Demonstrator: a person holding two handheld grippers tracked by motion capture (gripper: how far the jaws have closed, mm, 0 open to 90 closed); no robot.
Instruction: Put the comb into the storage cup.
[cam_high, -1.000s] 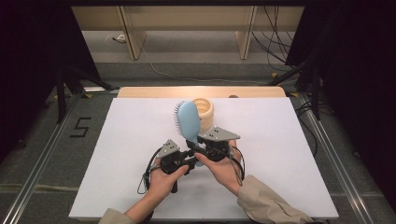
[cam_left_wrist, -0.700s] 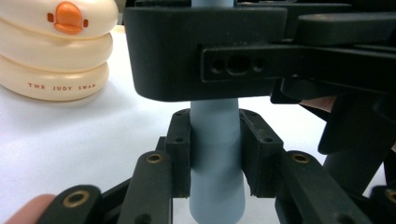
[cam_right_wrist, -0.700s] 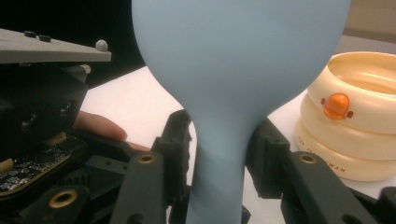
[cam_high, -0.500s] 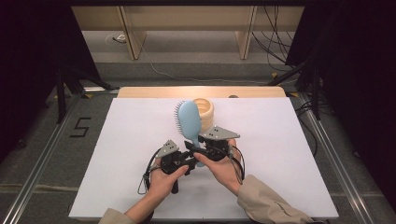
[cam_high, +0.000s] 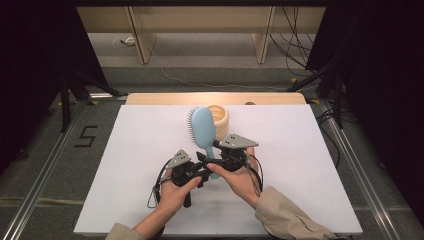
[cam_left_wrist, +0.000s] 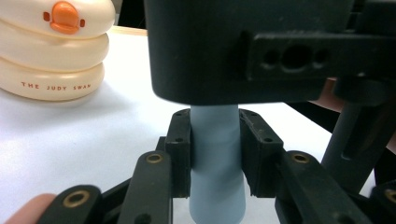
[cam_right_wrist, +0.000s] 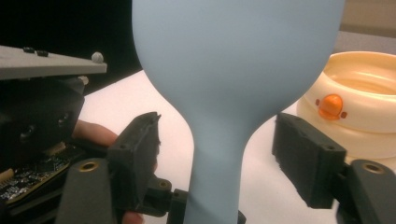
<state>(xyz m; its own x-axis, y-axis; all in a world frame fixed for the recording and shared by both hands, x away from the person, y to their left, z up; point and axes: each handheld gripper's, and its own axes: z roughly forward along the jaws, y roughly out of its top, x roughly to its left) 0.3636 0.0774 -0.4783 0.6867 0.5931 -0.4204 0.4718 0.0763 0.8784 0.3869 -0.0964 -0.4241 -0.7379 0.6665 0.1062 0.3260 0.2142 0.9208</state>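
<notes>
Hairbrush (cam_high: 204, 131): light blue, held upright over the white table (cam_high: 125, 175); bristles visible in the high view.
Left gripper (cam_left_wrist: 215, 154): jaws clamped on the handle's lower end.
Right gripper (cam_right_wrist: 215, 158): jaws just been opening, clear of the neck between them.
Cream duck-beak cup (cam_right_wrist: 359, 98): behind the brush, partly hidden; lettering legible in the left gripper view.

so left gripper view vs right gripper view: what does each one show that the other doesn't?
Left gripper view alone: the left gripper shut on the brush's handle, pads pressed to both sides, and "THE JUDY SWAN" lettering on the cream ringed cup.

Right gripper view alone: the wide back of the blue hairbrush, with the right gripper open, its jaws just opened, both pads clear of the neck between them. The cup's open rim shows too.

Both: hairbrush, cup with orange beak mark, white table.
</notes>
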